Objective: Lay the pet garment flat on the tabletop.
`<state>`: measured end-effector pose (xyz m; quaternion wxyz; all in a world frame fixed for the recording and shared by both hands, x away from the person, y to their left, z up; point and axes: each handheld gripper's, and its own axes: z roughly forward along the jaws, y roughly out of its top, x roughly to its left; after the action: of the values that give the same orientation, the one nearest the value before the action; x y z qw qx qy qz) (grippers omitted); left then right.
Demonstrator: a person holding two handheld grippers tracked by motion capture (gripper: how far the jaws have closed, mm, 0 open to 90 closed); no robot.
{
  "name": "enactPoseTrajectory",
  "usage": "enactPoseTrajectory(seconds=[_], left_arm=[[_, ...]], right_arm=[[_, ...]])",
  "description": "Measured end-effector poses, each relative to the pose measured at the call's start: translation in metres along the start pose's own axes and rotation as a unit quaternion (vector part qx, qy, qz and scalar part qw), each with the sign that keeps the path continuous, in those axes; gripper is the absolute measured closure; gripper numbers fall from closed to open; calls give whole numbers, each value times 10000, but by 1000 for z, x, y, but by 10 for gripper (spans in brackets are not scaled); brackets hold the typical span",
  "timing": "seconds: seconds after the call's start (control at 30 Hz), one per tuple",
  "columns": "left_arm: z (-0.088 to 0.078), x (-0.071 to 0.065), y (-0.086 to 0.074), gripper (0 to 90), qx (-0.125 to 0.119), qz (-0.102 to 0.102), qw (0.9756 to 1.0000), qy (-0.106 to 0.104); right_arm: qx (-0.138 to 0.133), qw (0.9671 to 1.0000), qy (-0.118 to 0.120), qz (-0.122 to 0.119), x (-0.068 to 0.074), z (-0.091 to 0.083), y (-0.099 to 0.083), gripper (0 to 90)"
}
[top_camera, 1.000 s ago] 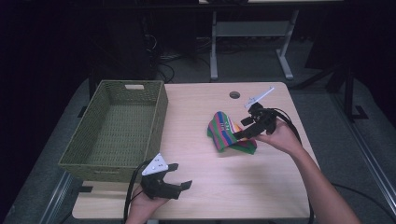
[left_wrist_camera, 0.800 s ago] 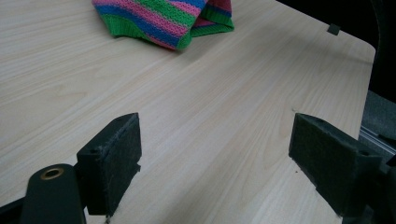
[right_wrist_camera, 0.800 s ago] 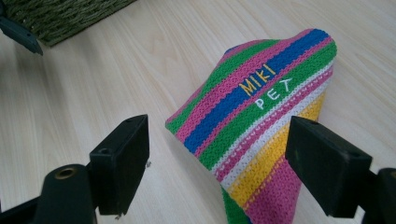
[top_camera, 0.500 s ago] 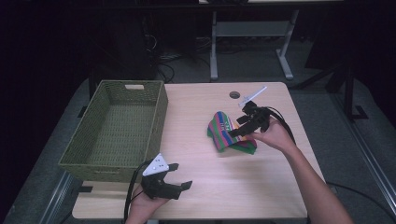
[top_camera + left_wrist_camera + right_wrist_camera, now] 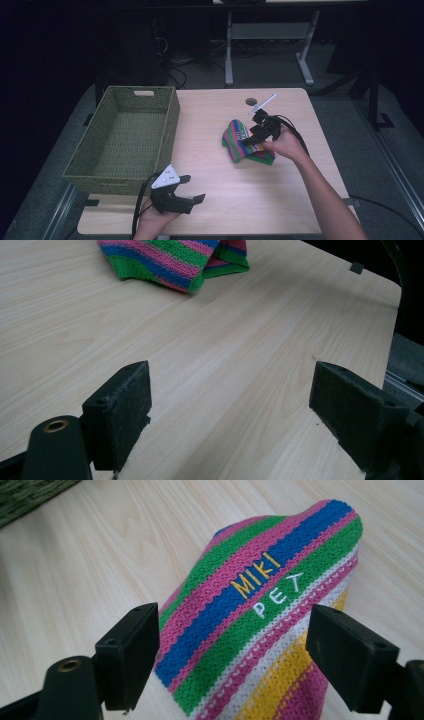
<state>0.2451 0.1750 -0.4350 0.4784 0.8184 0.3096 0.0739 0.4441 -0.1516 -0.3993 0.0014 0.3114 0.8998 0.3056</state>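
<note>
Right gripper view: ribbed, striped knit sweater between tongs.

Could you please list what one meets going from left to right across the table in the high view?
Green woven basket → left gripper near the front edge → striped knitted garment → right gripper reaching onto the garment's right side, its jaws open.

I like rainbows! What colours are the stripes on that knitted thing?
The knitted cloth has pink, green, blue, white and yellow stripes, clearest in the right gripper view.
</note>
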Motion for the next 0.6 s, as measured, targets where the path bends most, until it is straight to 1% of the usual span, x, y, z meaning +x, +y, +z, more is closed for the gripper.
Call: enactPoseTrajectory(seconds=[0.1,0.17,0.2,0.4,0.47,0.57,0.6], left_arm=[[0,1,0,166,3,-30,10000,-39],[0,1,0,166,-30,-56,10000,-49],[0,1,0,166,-39,-60,10000,-55],[0,1,0,166,-33,-73,9999,-87],[0,2,0,166,-35,-84,9999,-99],[0,2,0,166,-44,-80,9999,-97],[0,2,0,166,-46,-76,9999,-95]], right_arm=[[50,10000,-65,3,-1,3,0,217],[69,10000,-63,26,-4,6,0,218],[134,9998,-128,47,-5,10,0,219],[243,9994,-247,62,-8,17,-1,231],[360,9989,-301,51,-8,24,-2,243],[395,9987,-305,72,-9,28,-3,257],[439,9984,-330,102,-10,33,-5,263]])
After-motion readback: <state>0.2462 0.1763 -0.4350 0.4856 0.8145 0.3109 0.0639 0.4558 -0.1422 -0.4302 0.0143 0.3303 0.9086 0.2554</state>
